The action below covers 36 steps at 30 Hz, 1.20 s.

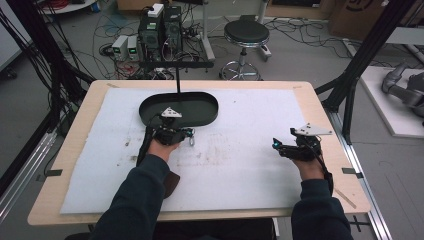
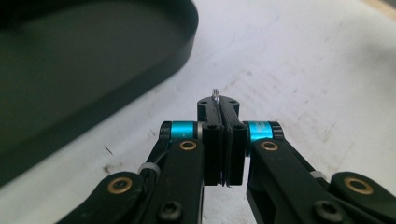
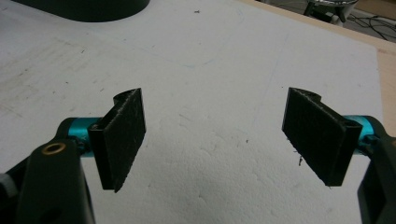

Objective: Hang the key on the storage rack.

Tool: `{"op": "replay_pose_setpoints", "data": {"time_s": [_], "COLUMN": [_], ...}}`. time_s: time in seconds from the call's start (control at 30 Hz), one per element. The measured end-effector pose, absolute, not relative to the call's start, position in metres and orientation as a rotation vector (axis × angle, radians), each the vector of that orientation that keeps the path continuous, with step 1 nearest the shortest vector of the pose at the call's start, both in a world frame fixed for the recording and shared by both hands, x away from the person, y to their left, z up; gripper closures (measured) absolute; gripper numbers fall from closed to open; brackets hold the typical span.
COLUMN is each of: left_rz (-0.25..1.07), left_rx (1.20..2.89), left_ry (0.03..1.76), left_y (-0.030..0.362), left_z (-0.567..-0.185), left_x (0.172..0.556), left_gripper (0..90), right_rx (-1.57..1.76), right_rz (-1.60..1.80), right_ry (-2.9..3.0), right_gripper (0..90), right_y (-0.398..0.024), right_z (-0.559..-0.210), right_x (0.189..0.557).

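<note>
Just below the black tray's (image 1: 150,116) near rim, the left gripper (image 2: 218,100) is clamped on a small metal piece (image 2: 215,94), probably for carrying into that tray. Far right of it, the right gripper (image 3: 214,128) waits, jaws apart, empty.

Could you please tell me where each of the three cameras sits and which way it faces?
High view: above the person's side, looking forward and down on the table; both forearms, left hand-held gripper and right hand-held gripper show.
Left gripper view: rides the left hand-held gripper, looking along its shut jaws, which pinch a small metal piece, toward the black tray.
Right gripper view: rides the right hand-held gripper, looking along its open jaws at the white mat.
All three share the tray and mat.
</note>
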State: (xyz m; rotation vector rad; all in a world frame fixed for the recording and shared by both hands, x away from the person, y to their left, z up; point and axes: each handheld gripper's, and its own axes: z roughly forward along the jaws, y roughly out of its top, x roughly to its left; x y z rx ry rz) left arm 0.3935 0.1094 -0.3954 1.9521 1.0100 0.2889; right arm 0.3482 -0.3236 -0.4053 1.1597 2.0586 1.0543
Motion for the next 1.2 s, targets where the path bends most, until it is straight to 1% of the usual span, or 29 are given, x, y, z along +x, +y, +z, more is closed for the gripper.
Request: {"op": "replay_pose_setpoints", "data": {"time_s": [0.23,0.27,0.33,0.37,0.5,0.53,0.7,0.8,1.07,1.2], "left_rz": [0.367,0.391,0.392,0.413,0.453,0.453,0.495,0.515,0.560,0.571], "left_rx": [1.874,1.835,1.817,1.789,1.746,1.746,1.707,1.693,1.692,1.673], "left_ry": [0.938,0.937,0.936,0.930,0.932,0.932,0.908,0.902,0.952,0.965], "left_y": [0.131,0.141,0.147,0.158,0.183,0.183,0.208,0.214,0.236,0.242], "left_z": [-0.369,-0.362,-0.358,-0.352,-0.340,-0.340,-0.325,-0.322,-0.312,-0.313], "left_x": [0.393,0.394,0.395,0.398,0.407,0.407,0.429,0.438,0.480,0.488], "left_gripper": [88.2,88.2,88.1,88.1,88.1,88.2,88.2,88.1,88.1,88.1], "right_rx": [1.156,1.156,1.155,1.152,1.148,1.148,1.139,1.128,1.136,1.141], "right_rz": [1.053,1.053,1.055,1.053,1.051,1.051,1.032,1.022,1.013,1.005], "right_ry": [2.060,2.060,2.058,2.058,2.053,2.053,2.057,2.061,2.039,2.039], "right_gripper": [21.8,21.8,21.8,21.8,21.8,21.8,21.8,21.8,21.8,21.8], "right_y": [-0.323,-0.323,-0.323,-0.323,-0.323,-0.323,-0.322,-0.321,-0.321,-0.321], "right_z": [-0.405,-0.405,-0.405,-0.405,-0.405,-0.405,-0.407,-0.407,-0.405,-0.406], "right_x": [0.348,0.348,0.348,0.348,0.348,0.348,0.350,0.351,0.350,0.351]}}
